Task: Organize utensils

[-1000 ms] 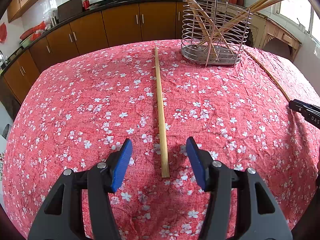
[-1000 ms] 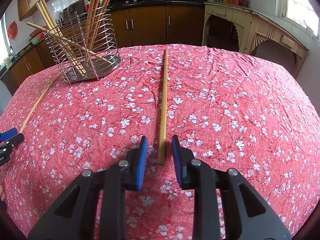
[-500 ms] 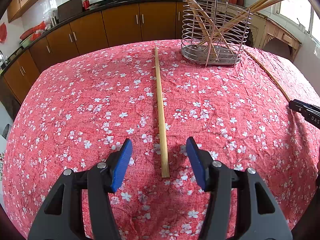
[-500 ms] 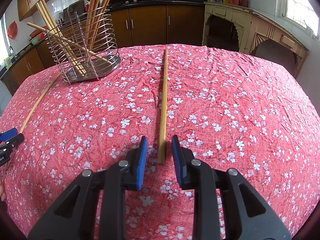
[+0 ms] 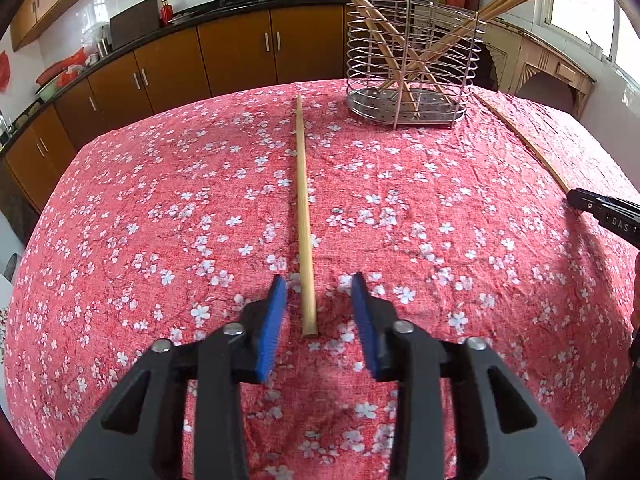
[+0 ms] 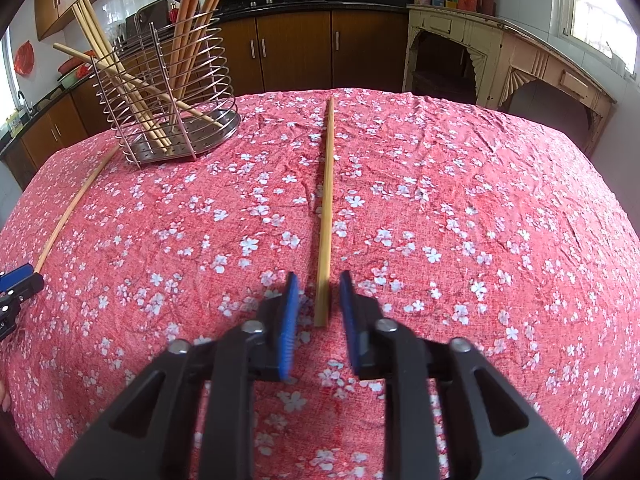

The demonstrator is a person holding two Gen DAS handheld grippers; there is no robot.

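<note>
A long wooden chopstick (image 5: 303, 200) lies on the red flowered tablecloth, its near end between the blue pads of my open left gripper (image 5: 319, 292). A second chopstick (image 6: 327, 204) lies in front of my right gripper (image 6: 319, 286), its near end between the pads, which stand open with small gaps either side. A wire utensil holder (image 5: 408, 60) with several chopsticks in it stands at the back; it also shows in the right wrist view (image 6: 168, 92). Each gripper's tip shows in the other's view: the right (image 5: 604, 216), the left (image 6: 16, 284).
The table (image 5: 160, 208) is round and drops off on all sides. Brown kitchen cabinets (image 5: 180, 64) and a counter with pans run behind it. A cream wooden sideboard (image 6: 500, 60) stands at the right near a window.
My left gripper's jaws have narrowed around the chopstick's near end. The right gripper and its chopstick look unchanged.
</note>
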